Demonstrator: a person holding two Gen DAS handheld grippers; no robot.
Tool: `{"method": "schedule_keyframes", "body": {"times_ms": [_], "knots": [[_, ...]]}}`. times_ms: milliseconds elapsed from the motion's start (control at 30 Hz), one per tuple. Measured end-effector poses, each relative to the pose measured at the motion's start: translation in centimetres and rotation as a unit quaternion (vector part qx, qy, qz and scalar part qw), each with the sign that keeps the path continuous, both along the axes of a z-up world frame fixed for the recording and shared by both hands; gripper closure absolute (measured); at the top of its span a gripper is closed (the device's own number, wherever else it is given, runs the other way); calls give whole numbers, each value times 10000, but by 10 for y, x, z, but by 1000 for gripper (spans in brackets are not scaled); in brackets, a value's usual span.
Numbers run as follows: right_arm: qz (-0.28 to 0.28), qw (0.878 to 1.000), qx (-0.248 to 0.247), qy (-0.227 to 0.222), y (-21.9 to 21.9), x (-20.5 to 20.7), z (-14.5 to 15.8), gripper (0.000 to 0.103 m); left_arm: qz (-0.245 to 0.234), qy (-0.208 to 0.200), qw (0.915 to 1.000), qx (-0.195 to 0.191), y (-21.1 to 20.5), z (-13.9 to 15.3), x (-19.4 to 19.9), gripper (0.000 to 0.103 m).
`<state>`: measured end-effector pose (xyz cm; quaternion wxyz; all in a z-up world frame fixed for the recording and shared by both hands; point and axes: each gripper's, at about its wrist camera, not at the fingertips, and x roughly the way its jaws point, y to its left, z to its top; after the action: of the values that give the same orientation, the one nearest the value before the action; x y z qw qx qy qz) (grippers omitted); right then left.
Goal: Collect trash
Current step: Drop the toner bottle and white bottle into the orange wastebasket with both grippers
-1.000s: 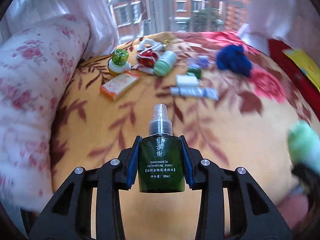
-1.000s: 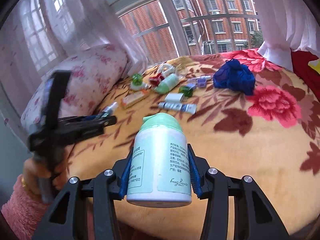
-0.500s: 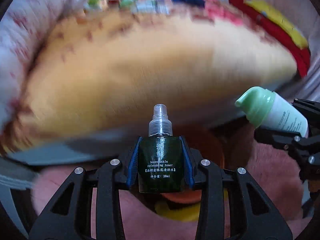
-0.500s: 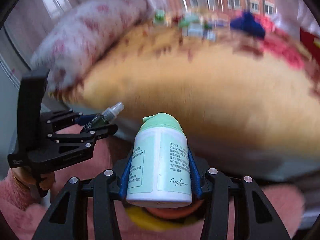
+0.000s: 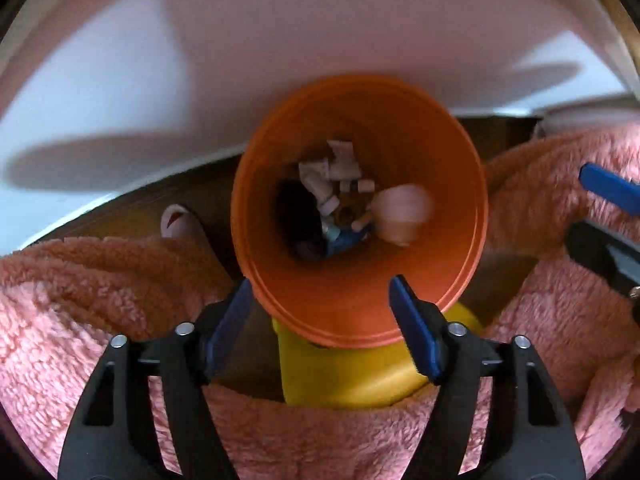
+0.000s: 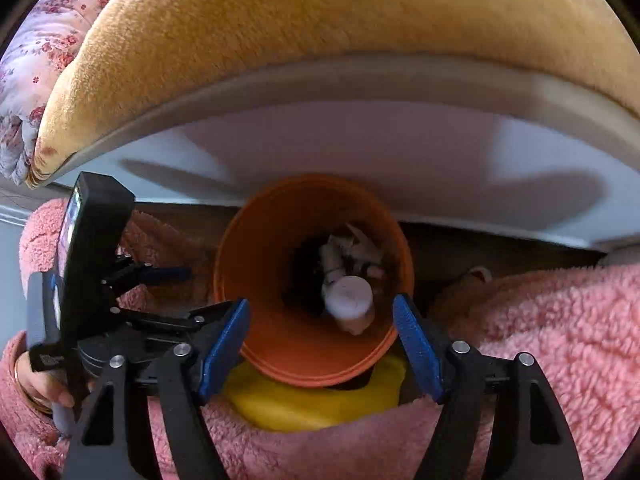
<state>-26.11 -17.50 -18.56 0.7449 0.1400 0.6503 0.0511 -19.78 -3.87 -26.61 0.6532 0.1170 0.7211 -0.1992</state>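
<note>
Bed [image 6: 320, 32]: seen above the bin in the right wrist view, covered by a mustard blanket; its pale side panel stands directly behind the bin.
Robe [image 5: 100, 300]: pink fleece is seen on both sides of the bin and below it; the bin appears to be flanked by the person's legs.
Bin [image 5: 360, 300]: an orange round bin, taken here as the landmark, is viewed from straight above; a yellow thing [image 5: 360, 376] shows under its near rim, and what it is cannot be told.
Left gripper [image 5: 320, 320]: held over the near rim of the bin with jaws spread wide, having just been opening; nothing is between them.
Right gripper [image 6: 320, 340]: also held over the near rim of the bin, jaws wide after just opening, and empty.
White bottle [image 6: 350, 304]: seen inside the bin, bottom toward the camera, on top of the other trash; it is blurred in the left wrist view, so it may not have settled.
Small trash [image 5: 332, 168]: white tubes and scraps lie at the bottom of the bin beside a dark mass; a dark spray bottle cannot be picked out for certain.
Step in hand: dropping is judged complete for both grippers.
Next move: both grippers are to be lifted clear of the bin, kept wide, and carried back up over the bed for further trash.
</note>
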Motion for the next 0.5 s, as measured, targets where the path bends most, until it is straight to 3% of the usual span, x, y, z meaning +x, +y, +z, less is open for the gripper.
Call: {"method": "schedule_keyframes", "body": {"times_ms": [133, 267, 400, 500], "knots": [[-50, 10000, -5, -59, -4, -6, 5, 30, 107, -154, 9998, -92, 5, 8, -5, 30], [-83, 9995, -131, -288, -5, -8, 21, 30, 0, -572, 9982, -183, 4, 32, -14, 30], [16, 9981, -82, -617, -3, -12, 54, 28, -171, -1044, 9933, -467, 9, 77, -27, 30], [222, 9918, 45, -1259, -7, -7, 99, 22, -182, -1646, 9840, -658, 13, 119, -28, 30]]}}
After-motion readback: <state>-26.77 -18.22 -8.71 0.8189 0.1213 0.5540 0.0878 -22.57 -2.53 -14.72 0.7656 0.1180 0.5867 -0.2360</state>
